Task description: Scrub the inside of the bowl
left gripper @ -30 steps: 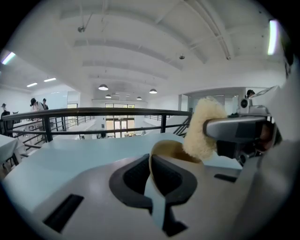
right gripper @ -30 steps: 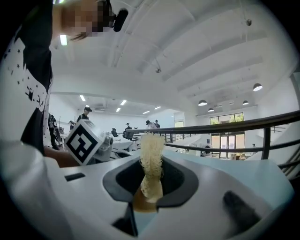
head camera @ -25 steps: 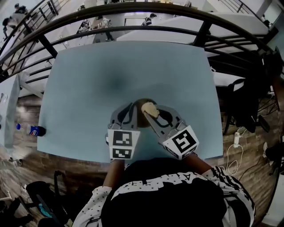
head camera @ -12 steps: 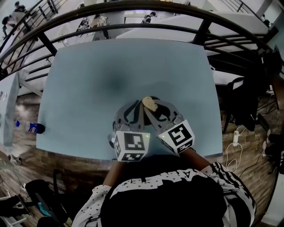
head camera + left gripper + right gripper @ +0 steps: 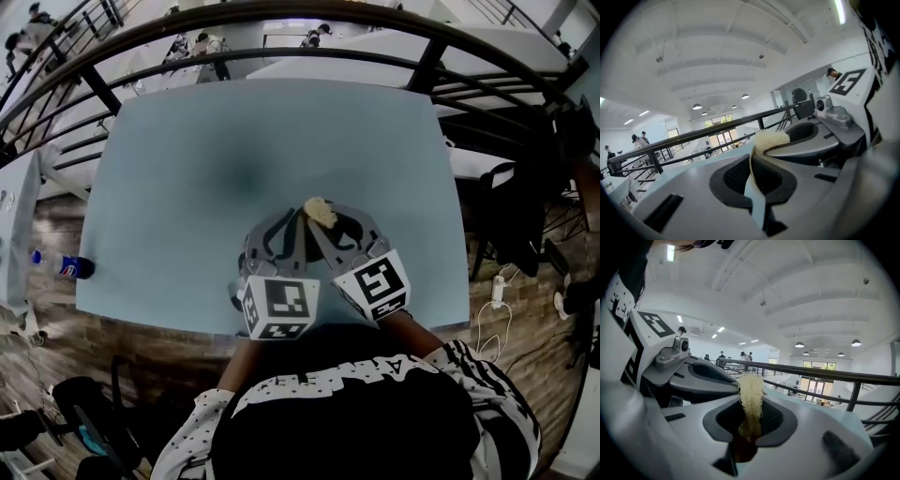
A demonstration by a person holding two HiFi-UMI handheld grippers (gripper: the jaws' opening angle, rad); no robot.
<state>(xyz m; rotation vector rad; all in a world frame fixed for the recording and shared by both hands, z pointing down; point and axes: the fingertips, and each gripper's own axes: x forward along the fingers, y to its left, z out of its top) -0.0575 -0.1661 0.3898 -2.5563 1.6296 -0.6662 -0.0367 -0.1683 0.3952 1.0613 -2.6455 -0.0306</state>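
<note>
My right gripper (image 5: 315, 221) is shut on a beige fibrous scrubber (image 5: 319, 213), whose tuft sticks out past the jaw tips (image 5: 751, 390). My left gripper (image 5: 298, 227) lies close beside it with its jaws shut and its tips against the scrubber (image 5: 771, 139). Only a thin pale strip shows between the left jaws. A dark brown patch, apparently the bowl (image 5: 740, 448), shows under the right jaws. The two grippers hide nearly all of the bowl in the head view. Both hang just above the pale blue table (image 5: 234, 141), near its front edge.
A black railing (image 5: 281, 19) curves round behind the table. A plastic bottle (image 5: 67, 267) lies on the floor at the left. The person's torso (image 5: 347, 422) fills the bottom of the head view. White tables stand beyond the rail.
Both grippers have shifted slightly toward the table's far side. The left one has risen and rolled, so its marker cube now faces up. The brown rim behind the scrubber no longer shows.
</note>
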